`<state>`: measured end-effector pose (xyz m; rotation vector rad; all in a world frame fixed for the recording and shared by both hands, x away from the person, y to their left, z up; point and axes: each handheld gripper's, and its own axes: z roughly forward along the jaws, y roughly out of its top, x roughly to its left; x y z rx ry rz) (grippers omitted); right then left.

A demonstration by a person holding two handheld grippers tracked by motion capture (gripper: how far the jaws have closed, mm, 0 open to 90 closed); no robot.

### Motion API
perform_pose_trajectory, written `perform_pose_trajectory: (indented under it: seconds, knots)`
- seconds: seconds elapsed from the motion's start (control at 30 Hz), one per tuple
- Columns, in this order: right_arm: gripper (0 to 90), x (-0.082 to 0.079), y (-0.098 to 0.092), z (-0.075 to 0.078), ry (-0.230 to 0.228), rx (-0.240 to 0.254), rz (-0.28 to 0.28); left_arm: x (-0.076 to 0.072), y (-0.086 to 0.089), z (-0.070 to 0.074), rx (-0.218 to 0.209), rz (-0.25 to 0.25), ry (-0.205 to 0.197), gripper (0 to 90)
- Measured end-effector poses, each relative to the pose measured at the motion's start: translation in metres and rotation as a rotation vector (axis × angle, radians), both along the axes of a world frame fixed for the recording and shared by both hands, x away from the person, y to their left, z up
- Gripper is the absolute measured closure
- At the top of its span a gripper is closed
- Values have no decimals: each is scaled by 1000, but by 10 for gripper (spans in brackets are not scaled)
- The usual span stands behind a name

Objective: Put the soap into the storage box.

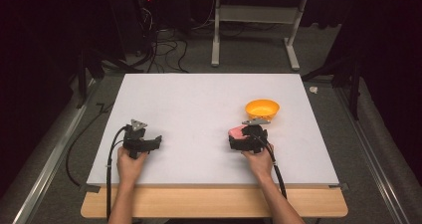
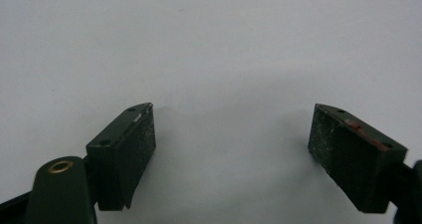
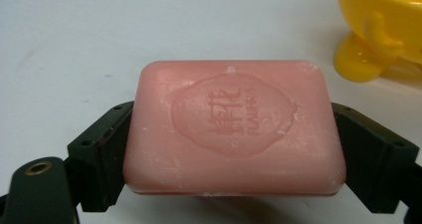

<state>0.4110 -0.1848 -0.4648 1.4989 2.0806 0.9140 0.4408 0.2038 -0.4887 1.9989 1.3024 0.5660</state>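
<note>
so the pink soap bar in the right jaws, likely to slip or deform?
The pink soap bar looks rigid: its edges and embossed stamp stay crisp where the right gripper clamps its short ends, so it probably won't deform. Its smooth, waxy face suggests it could slide under a light squeeze. Flat and blocky, it's unlikely to roll if dropped.

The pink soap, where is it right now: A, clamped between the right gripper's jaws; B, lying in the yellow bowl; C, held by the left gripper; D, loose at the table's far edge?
A: the right gripper has a jaw pressed on each end of the soap, beside the bowl.
</note>
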Motion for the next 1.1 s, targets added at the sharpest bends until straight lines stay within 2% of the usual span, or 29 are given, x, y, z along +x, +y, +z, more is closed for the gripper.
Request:
perform_pose_trajectory:
  seconds: [0.33,0.5,0.63,1.1]
  knots:
    - [136,-10,-19,16,-14,30,34,0,0,0,0,0,0,190]
    - [135,-14,-33,27,-26,58,27,0,0,0,0,0,0,190]
    - [136,-16,-39,31,-32,70,26,0,0,0,0,0,0,190]
    - [136,-26,-63,43,-51,78,9,0,0,0,0,0,0,191]
